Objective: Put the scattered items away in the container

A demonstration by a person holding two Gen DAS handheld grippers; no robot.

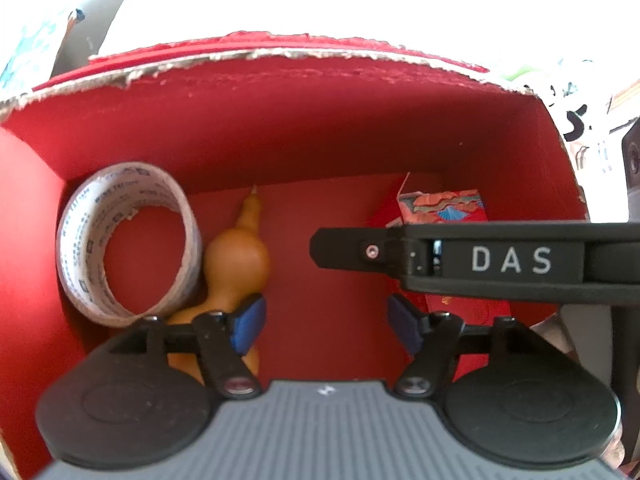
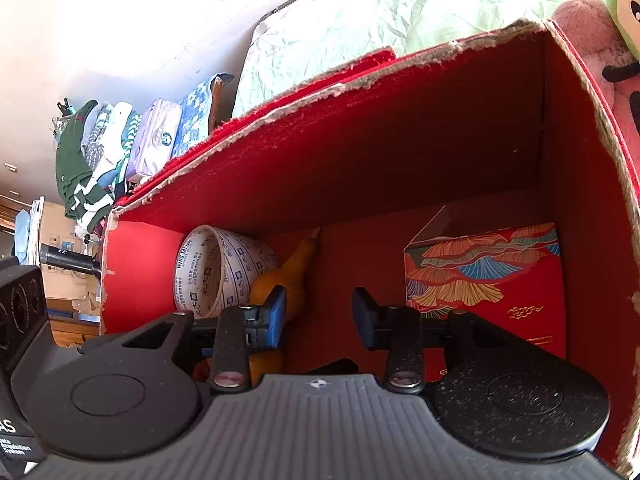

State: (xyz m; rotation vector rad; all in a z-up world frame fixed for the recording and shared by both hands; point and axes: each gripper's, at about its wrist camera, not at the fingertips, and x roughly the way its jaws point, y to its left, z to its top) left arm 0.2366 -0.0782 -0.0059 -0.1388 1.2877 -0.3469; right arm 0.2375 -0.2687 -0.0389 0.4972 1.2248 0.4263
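Note:
A red cardboard box (image 1: 280, 128) with torn rims holds three items. A roll of printed white tape (image 1: 128, 248) stands on edge at the left, an orange gourd (image 1: 236, 260) lies beside it, and a red patterned packet (image 1: 444, 204) lies at the right. My left gripper (image 1: 324, 326) is open and empty above the box floor, its left finger beside the gourd. The other gripper's black body crosses this view over the packet. In the right wrist view the box (image 2: 360, 152), tape (image 2: 224, 272), gourd (image 2: 288, 272) and packet (image 2: 488, 280) show. My right gripper (image 2: 320, 316) is open and empty inside the box.
Outside the box are a green crumpled cloth (image 2: 400, 12), hanging clothes and packs (image 2: 120, 152) at the left, and plush toys (image 2: 600, 32) at the right. The box walls stand close on all sides.

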